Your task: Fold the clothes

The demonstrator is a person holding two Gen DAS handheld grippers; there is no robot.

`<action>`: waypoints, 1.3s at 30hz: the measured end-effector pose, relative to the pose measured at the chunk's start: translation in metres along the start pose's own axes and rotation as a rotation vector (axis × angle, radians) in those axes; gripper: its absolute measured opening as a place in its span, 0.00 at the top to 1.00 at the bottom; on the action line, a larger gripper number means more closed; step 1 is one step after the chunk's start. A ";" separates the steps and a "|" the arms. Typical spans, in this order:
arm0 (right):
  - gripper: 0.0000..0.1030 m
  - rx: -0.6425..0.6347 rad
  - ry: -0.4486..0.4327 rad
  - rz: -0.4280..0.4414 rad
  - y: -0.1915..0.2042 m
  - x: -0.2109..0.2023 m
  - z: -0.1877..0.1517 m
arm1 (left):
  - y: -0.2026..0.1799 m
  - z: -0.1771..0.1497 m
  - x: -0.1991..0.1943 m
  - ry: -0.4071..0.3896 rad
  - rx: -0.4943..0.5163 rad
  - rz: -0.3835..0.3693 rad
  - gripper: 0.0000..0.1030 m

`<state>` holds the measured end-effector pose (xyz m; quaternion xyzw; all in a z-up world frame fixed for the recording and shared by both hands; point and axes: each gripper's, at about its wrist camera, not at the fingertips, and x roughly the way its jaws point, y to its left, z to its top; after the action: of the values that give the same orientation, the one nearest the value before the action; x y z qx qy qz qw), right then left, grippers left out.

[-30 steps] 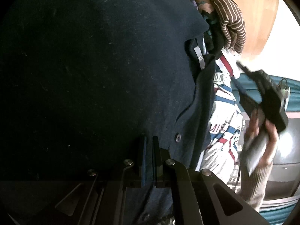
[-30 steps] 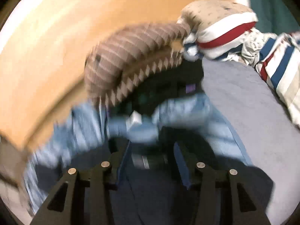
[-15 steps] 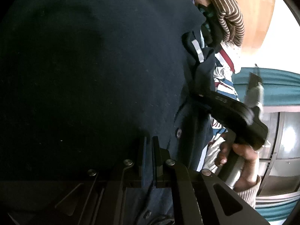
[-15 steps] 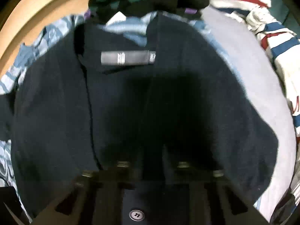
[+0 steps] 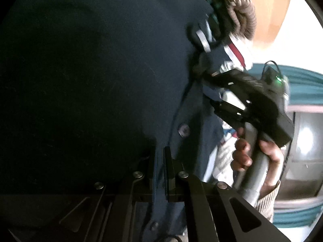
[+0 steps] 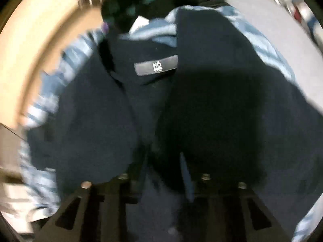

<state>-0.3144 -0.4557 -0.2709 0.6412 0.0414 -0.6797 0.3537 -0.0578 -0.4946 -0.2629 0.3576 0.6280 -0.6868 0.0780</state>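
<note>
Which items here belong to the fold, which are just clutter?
In play: navy cardigan, left tongs opening with its edge between them, right tongs opening over its neck.
Clutter: brown striped top, blue striped shirt, red-and-blue striped garment.

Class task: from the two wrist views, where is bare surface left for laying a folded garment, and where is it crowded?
Bare grey surface lies right of the navy cardigan, bordered by the blue patterned cloth and striped clothes. Crowded: the heap behind the cardigan's collar, brown striped garment topmost.
</note>
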 end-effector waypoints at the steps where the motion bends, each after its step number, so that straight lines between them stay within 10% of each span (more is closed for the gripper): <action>1: 0.58 0.022 -0.015 0.053 -0.004 -0.013 -0.007 | -0.005 -0.003 0.003 0.022 0.028 -0.002 0.61; 2: 0.56 0.031 -0.035 0.084 -0.008 -0.027 -0.015 | -0.010 -0.006 0.006 0.043 0.053 -0.005 0.42; 6: 0.48 0.042 -0.129 0.076 -0.029 -0.077 -0.060 | -0.034 -0.025 0.021 0.139 0.198 0.071 0.43; 15: 0.47 0.193 -0.105 0.055 -0.084 -0.097 -0.169 | -0.041 -0.053 0.053 0.240 0.236 0.180 0.93; 26: 0.48 0.242 -0.114 -0.144 -0.100 -0.091 -0.178 | -0.029 -0.043 0.009 0.142 0.167 0.193 0.98; 33: 0.48 0.181 -0.065 -0.149 -0.075 -0.072 -0.178 | -0.036 -0.052 0.025 0.136 0.237 0.374 0.98; 39: 0.49 0.157 -0.054 -0.104 -0.059 -0.078 -0.191 | -0.022 -0.043 0.024 0.161 0.141 0.312 0.98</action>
<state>-0.1911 -0.2808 -0.2572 0.6455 0.0116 -0.7153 0.2674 -0.0707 -0.4429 -0.2575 0.5093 0.5193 -0.6777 0.1077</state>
